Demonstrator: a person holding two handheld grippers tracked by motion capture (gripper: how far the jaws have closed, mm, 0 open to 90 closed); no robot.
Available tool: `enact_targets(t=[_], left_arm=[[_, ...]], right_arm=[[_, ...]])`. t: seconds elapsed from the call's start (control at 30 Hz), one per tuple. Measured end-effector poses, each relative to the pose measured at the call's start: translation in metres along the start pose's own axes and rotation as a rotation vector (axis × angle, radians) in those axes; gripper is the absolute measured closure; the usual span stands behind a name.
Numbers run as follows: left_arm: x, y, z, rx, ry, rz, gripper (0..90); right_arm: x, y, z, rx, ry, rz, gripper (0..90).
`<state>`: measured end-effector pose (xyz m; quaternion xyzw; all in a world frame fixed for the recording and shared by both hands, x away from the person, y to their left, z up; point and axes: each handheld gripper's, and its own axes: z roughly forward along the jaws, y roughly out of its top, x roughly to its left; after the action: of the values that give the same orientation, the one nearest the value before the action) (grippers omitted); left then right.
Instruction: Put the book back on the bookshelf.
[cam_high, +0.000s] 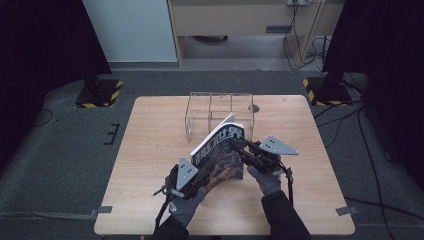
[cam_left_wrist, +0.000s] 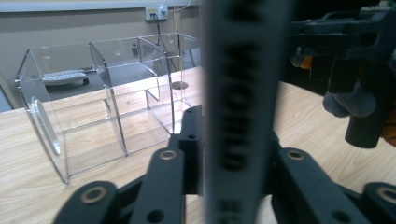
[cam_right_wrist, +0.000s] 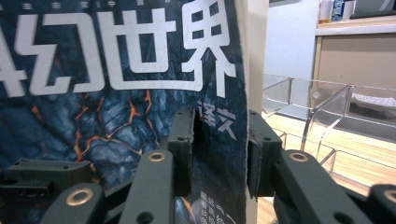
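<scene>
Paper magazine (cam_high: 220, 152) — thin, light, floppy, glossy cover likely slick — is held up off the tabletop (cam_high: 150, 150), just in front of the clear acrylic organizer (cam_high: 220, 112). Left tongs (cam_high: 192, 182) clamp its spine edge at lower left; right tongs (cam_high: 240, 150) straddle the right edge, pads close on both faces, apparently pinching it. Judgement: it sags if held at one corner — grip near the spine, both sides, firm but no creasing.

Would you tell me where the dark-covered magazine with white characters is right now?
In the high view the dark-covered magazine is held up over the wooden table between the left gripper and the right gripper, just in front of the clear acrylic organiser.
</scene>
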<state>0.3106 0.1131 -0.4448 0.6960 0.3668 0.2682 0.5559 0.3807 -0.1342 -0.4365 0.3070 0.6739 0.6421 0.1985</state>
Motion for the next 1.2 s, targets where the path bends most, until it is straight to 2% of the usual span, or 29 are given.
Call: enact_targets(t=[0.17, 0.47, 0.67, 0.77, 0.9, 1.03, 1.2], left_arm=[[0.001, -0.001, 0.003, -0.007, -0.004, -0.013, 70.2], [0.006, 0.001, 0.009, 0.012, -0.013, -0.004, 79.1], [0.010, 0.002, 0.008, 0.018, -0.025, -0.022, 81.5], [0.011, 0.002, 0.007, 0.021, -0.035, -0.026, 81.6], [0.011, 0.002, 0.007, 0.032, -0.023, -0.027, 81.8], [0.017, 0.003, 0.006, 0.034, -0.028, -0.061, 81.9], [0.019, 0.007, 0.004, 0.038, -0.029, -0.073, 81.9]], right_arm=[[0.000, 0.000, 0.000, 0.003, -0.002, 0.001, 69.1], [-0.001, 0.002, 0.000, 0.022, 0.003, -0.002, 68.9], [-0.001, 0.002, 0.000, 0.024, -0.003, 0.003, 62.8], [-0.003, 0.002, -0.002, 0.034, -0.024, 0.002, 58.5], [-0.010, 0.000, -0.009, 0.045, -0.060, 0.017, 52.1], [-0.019, -0.004, -0.019, 0.076, -0.104, 0.027, 47.1], [-0.028, -0.011, -0.028, 0.135, -0.164, 0.035, 40.6]])
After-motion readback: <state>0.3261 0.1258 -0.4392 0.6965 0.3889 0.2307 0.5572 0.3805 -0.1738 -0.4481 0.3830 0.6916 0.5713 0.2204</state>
